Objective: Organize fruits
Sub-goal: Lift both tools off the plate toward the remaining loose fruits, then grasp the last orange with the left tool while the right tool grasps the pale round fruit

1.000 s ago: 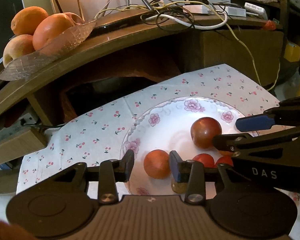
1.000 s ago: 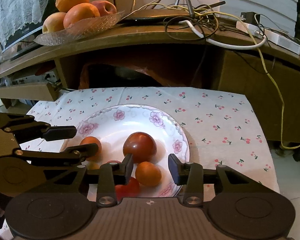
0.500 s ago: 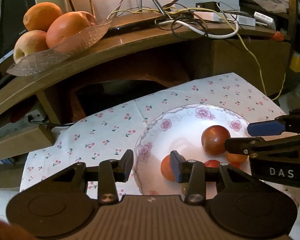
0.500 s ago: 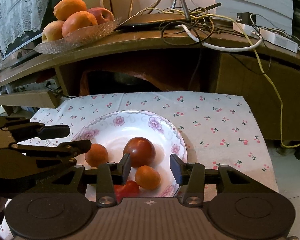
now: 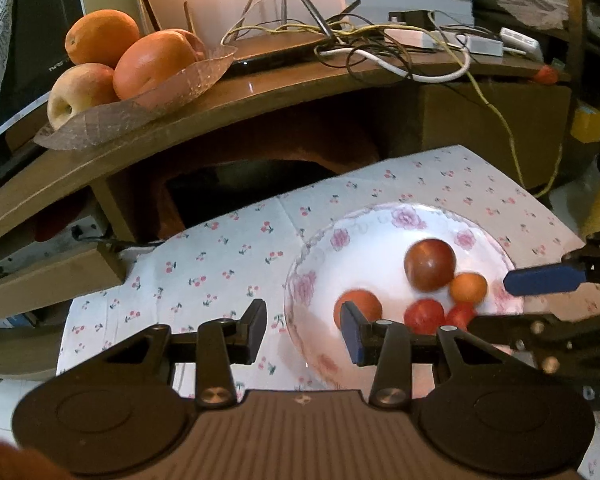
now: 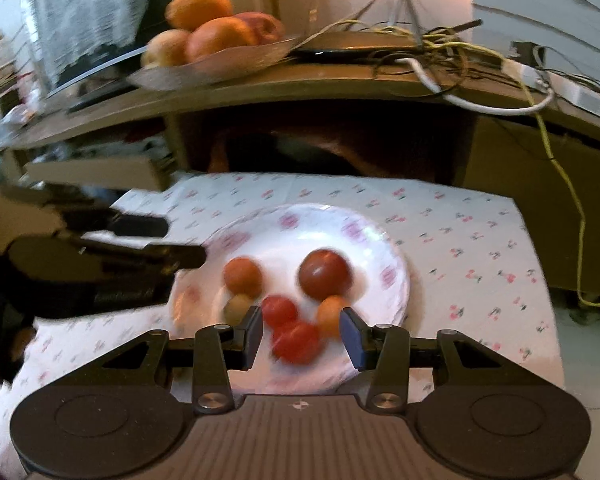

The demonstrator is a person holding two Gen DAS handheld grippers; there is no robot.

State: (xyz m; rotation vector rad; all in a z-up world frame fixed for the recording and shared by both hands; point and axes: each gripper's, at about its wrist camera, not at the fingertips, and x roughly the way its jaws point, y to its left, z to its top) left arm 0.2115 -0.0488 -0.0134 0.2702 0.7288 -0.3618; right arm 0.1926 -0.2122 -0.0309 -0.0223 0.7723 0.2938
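Right wrist: fingers (image 6: 350, 336) apart over plate (image 6: 384, 240)

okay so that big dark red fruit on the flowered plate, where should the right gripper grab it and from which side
Grip the big dark red fruit across its widest middle, coming down from above. It is round, and a small orange fruit crowds its near side. The right gripper looks open wide enough.

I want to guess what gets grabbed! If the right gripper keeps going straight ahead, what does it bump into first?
Probably the red fruits on the flowered plate. They sit right between the open fingers of the right gripper. The picture is blurry, so how far off they are is unclear.
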